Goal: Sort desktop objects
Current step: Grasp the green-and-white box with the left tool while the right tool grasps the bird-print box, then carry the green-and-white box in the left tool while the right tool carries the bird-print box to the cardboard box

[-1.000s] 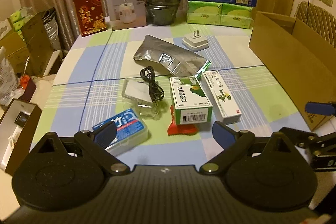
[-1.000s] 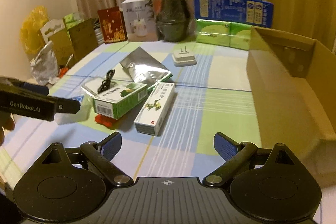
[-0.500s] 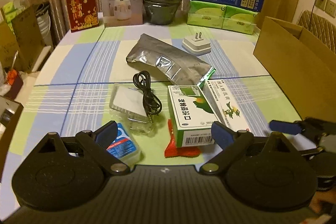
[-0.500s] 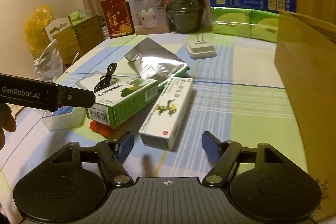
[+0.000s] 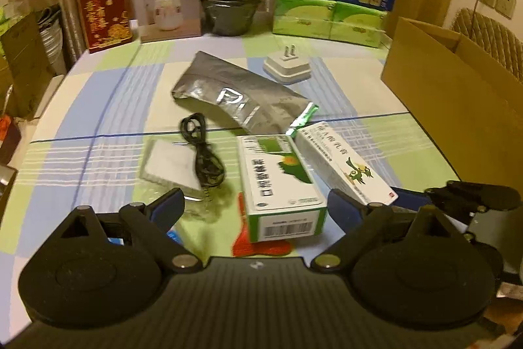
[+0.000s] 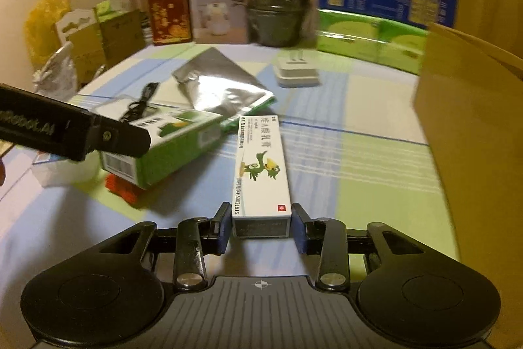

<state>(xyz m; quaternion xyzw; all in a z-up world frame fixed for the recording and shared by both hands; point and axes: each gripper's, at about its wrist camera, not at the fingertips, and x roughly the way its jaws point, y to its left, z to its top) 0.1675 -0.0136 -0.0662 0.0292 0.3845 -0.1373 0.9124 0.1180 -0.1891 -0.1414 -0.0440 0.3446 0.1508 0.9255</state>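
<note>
The right claw (image 6: 261, 228) sits low over the checked worktop (image 6: 376, 159), its jaws closing around the near end of the long white box with the green bird (image 6: 261, 165). The blue pads flank that end on both sides with a thin gap visible on each, so the box lies between them without being squeezed yet. The box rests flat on the cloth, pointing away toward twelve o'clock.

At about ten o'clock from it lies the green-and-white carton (image 6: 163, 149), tilted up on a red packet (image 6: 122, 190). A black cable (image 6: 139, 107) lies beyond the carton, and a silver foil pouch (image 6: 215, 87) sits past both boxes. Further back, at one o'clock, stands a white plug adapter (image 6: 295, 74). The brown cardboard box (image 6: 474, 126) stands at three o'clock.

The left claw (image 5: 255, 208) hovers spread wide over the near edge of the carton (image 5: 281, 185), its jaws easing inward and gripping nothing. A clear plastic tray (image 5: 170, 167) lies at eleven o'clock from it, under the cable (image 5: 204, 159).
</note>
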